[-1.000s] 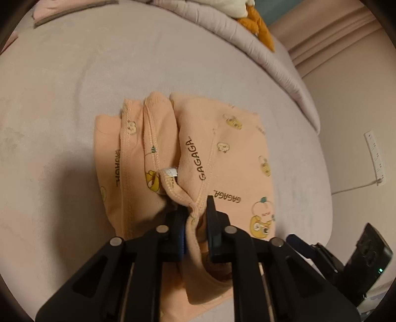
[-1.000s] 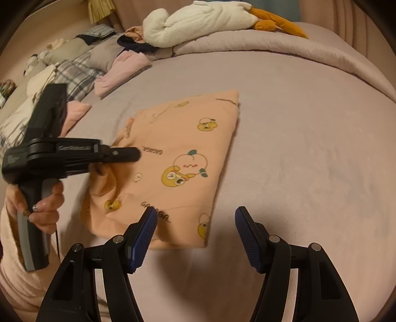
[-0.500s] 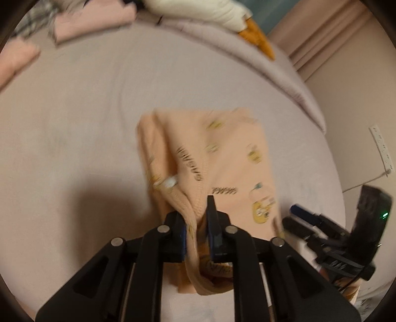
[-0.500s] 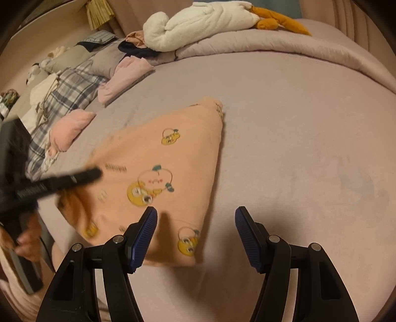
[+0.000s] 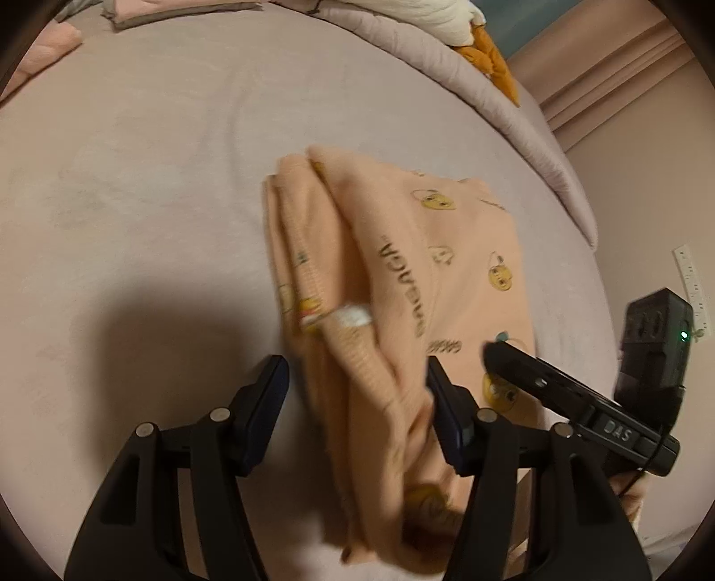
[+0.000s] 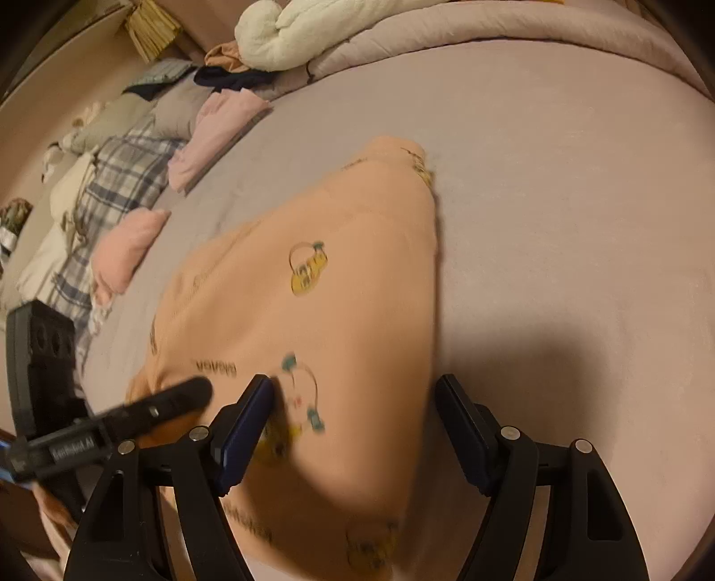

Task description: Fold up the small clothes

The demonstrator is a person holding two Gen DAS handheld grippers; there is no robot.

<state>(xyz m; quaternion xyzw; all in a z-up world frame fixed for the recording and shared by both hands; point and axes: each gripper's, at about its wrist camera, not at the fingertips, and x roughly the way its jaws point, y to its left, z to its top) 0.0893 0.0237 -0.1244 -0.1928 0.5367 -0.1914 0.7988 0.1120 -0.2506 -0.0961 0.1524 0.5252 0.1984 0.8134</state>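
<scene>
The peach garment (image 5: 402, 277), printed with small yellow cartoon faces and black lettering, lies folded on the bed (image 5: 156, 178), near the edge closest to me. In my left view its ribbed neckline with a white label (image 5: 353, 317) rises in a bunched ridge and runs down between the jaws of my left gripper (image 5: 357, 402). Those jaws have just been opening: they stand about half apart, the cloth between them, lying against the right pad and well clear of the left one, so I have no grip on it.

In my right view the same garment (image 6: 339, 277) spreads as a smooth, broad panel, blurred near the bottom. My right gripper (image 6: 353, 429) hangs over its near corner with the jaws wide, having just opened a little further; cloth sits below and between them, and neither pad presses on it.

Each gripper shows in the other's view, beside the garment's near edge.

Farther off, a pink folded piece (image 6: 214, 134), a plaid cloth (image 6: 116, 178), and a white plush toy (image 6: 290, 31) sit along the far side of the bed.
</scene>
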